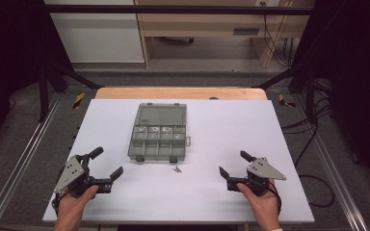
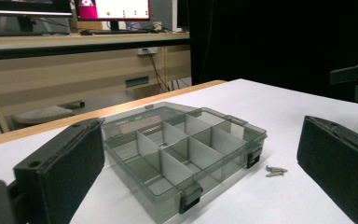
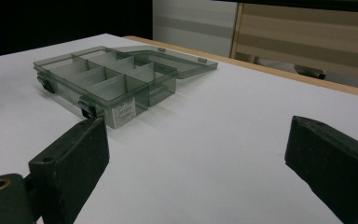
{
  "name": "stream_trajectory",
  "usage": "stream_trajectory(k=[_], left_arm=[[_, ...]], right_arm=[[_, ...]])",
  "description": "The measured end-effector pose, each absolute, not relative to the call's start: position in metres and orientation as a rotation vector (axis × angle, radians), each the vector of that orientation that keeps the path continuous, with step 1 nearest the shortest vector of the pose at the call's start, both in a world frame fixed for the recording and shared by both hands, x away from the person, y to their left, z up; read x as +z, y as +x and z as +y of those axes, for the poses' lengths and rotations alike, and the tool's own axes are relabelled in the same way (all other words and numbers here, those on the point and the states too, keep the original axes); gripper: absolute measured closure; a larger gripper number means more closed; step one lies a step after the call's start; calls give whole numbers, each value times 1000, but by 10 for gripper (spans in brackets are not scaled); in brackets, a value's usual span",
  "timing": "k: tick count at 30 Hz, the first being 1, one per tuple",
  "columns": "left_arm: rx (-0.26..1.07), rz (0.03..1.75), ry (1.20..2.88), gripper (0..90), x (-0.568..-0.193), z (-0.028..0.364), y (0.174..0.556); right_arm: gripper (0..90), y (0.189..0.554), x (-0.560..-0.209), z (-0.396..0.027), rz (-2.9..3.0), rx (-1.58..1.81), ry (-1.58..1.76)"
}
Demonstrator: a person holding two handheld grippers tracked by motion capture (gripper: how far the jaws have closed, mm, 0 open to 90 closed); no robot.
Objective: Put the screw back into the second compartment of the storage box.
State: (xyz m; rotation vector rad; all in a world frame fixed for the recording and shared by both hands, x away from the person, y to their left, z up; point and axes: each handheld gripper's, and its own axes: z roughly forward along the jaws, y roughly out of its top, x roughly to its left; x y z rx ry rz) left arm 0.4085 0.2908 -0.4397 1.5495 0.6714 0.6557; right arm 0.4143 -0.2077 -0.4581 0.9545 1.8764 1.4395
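White sheet covering the counter (image 1: 250, 120), dark curtains either side, wooden desks and a lit monitor at the back, pretty standard lab corner. Going left to right: the left tongs (image 1: 110, 163) sit near the front-left corner in the person's left hand (image 1: 74, 204), jaws spread wide with nothing between them, angled toward the middle. Next over is the smoky grey compartment box (image 1: 157, 137), lid flipped open and lying flat on the far side, long axis running away from the person, black latches facing the front edge. Just in front of its near-right corner lie a few small screws (image 1: 176, 169), close to the box but apart from it. Then the right tongs (image 1: 232, 162) in the right hand (image 1: 265, 202), also spread with nothing in them. Judging by the layout, the screws are the thing to grab, and they lie forward and inward from both tongs; the right tongs look a touch nearer, though it's close. Left gripper view is the handy one: it has the screws (image 2: 276, 171) sitting between the box's latch corner and its right jaw. Right gripper view gives the box's (image 3: 116, 77) labelled end and the open lid instead.
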Motion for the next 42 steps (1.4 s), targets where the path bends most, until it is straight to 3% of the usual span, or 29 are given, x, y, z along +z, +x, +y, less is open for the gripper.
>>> stream_trajectory(k=[22, 26, 42], left_arm=[[650, 730, 1563, 25, -446, 296, 413], [666, 737, 1603, 25, -446, 295, 413], [683, 773, 1536, 30, -446, 301, 413]], right_arm=[[59, 410, -459, -189, 1997, 1377, 934], [94, 410, -454, -174, 2048, 1310, 965], [59, 449, -423, -99, 2535, 964, 861]])
